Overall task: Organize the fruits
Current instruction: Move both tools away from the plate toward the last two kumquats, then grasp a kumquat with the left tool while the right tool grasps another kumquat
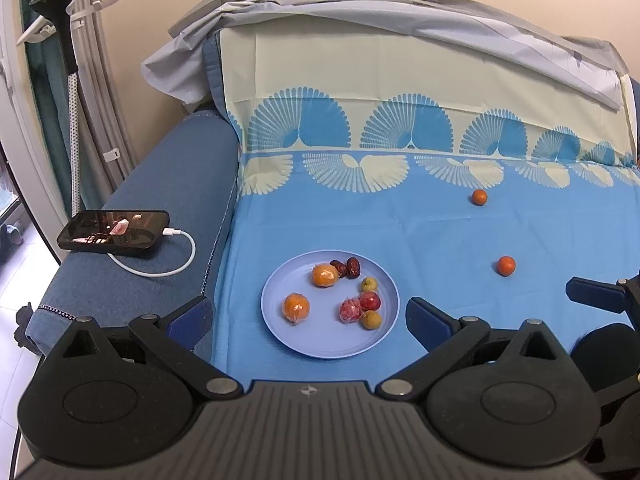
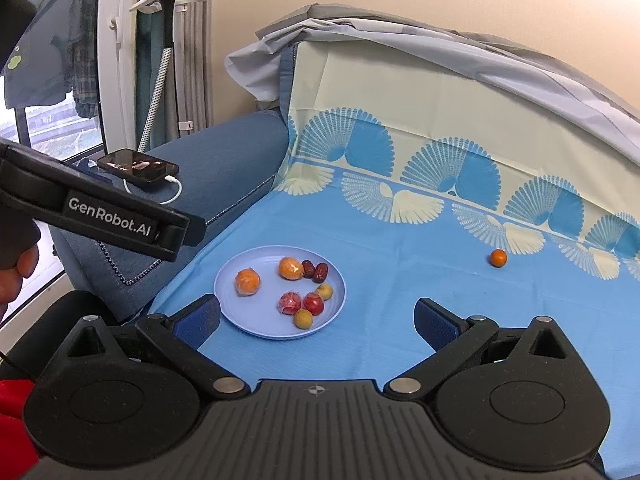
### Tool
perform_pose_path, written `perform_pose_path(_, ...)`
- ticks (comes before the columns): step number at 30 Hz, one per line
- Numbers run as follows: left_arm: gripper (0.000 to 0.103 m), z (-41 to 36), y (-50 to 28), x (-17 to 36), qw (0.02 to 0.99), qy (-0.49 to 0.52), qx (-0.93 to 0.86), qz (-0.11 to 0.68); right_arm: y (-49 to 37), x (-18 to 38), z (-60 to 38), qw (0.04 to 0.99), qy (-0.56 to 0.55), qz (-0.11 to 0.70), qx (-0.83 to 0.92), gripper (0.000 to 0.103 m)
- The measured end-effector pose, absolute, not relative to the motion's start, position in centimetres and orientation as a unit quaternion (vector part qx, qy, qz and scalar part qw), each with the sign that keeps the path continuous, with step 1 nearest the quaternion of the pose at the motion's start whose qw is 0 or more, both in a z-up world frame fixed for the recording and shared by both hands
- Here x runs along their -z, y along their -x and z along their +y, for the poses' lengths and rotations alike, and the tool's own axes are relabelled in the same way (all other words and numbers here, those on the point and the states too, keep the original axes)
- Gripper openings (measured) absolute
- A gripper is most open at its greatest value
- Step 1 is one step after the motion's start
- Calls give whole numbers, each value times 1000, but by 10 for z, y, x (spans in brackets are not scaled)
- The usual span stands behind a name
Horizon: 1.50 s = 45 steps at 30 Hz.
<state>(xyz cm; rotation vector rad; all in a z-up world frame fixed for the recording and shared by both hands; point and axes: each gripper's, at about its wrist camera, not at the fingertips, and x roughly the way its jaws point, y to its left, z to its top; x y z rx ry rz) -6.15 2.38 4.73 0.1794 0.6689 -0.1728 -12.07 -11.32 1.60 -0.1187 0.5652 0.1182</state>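
A pale blue plate (image 1: 280, 332) lies on the blue sheet and holds two wrapped oranges (image 1: 296, 308), two dark dates (image 1: 347, 268), two red wrapped fruits (image 1: 360, 306) and two small yellow-green fruits. Two small oranges lie loose on the sheet, one near (image 1: 506, 266) and one farther back (image 1: 479, 197). My left gripper (image 1: 308, 320) is open and empty, just in front of the plate. My right gripper (image 2: 318, 320) is open and empty, with the plate (image 2: 232, 304) between its fingers and slightly left. Only one loose orange (image 2: 498, 258) shows in the right wrist view.
A phone (image 1: 114, 232) on a white charging cable lies on the blue sofa arm at left. The patterned sheet (image 1: 400, 220) runs up the backrest, with grey cloth (image 1: 400, 12) draped on top. A garment steamer stand (image 1: 60, 40) is at far left.
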Motion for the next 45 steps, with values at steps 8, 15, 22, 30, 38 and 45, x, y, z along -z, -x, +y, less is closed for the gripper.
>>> perform_pose_path(8,103,19,57,-43,934,-93,85,335,119,-14,-137,962,31,270,-14,102)
perform_pose_path(15,103,7,46,-37,928,-90,89,350,114,-6,-179,964,6,263,47,102)
perform_pose_path(22,103,-18,20,-31,921,-91,95,368,92,17,-230,956,-25,271,108,102)
perform_pose_path(30,103,-76,-16,5,901,-113,151,390,63,38,-311,940,-68,269,200,102)
perform_pose_path(38,103,-215,-65,68,867,-193,270,373,39,60,-411,916,-100,276,273,102)
perform_pose_path(45,103,-292,-104,140,827,-255,329,377,-58,100,-483,929,-71,326,158,102)
